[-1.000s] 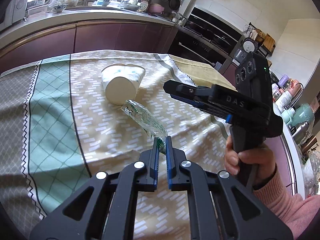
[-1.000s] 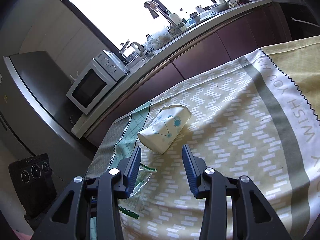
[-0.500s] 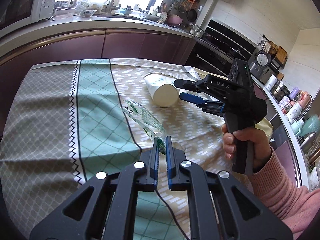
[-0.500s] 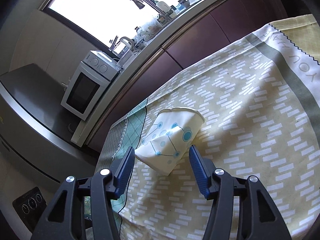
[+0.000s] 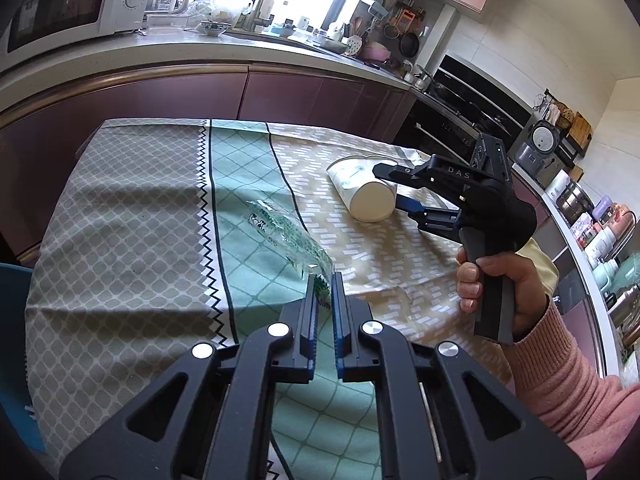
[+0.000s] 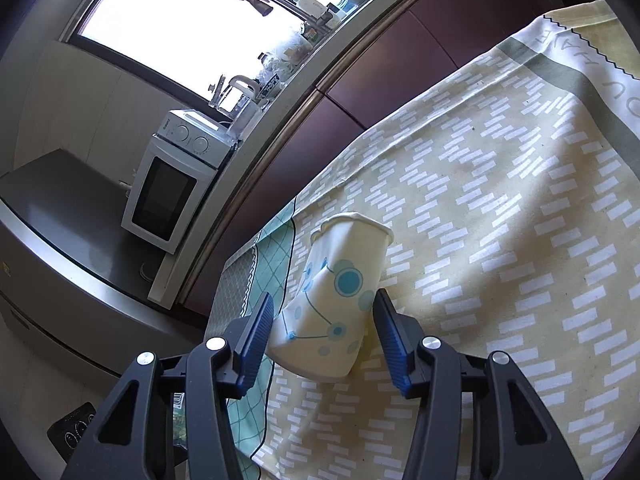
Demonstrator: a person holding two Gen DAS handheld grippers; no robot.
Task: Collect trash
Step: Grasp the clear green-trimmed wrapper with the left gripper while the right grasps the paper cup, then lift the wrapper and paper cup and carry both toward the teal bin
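Note:
A crushed white paper cup point(image 6: 336, 300) with blue dots lies on its side on the tablecloth; it also shows in the left wrist view point(image 5: 362, 192). My right gripper point(image 6: 320, 316) is open, its jaws on either side of the cup's base, not pressing it; it also shows in the left wrist view point(image 5: 394, 188). My left gripper point(image 5: 324, 292) is shut on the end of a clear plastic wrapper point(image 5: 288, 236) with green print, held above the cloth.
The table wears a patterned cloth point(image 5: 132, 240) in grey, green and beige. Beyond it run the maroon cabinets point(image 5: 200, 92) and a counter with a microwave point(image 6: 172, 188). A blue bin edge point(image 5: 10, 320) shows at the table's left.
My left gripper has lifted and pulled back left with the wrapper. My right gripper has moved forward until its open jaws straddle the cup.

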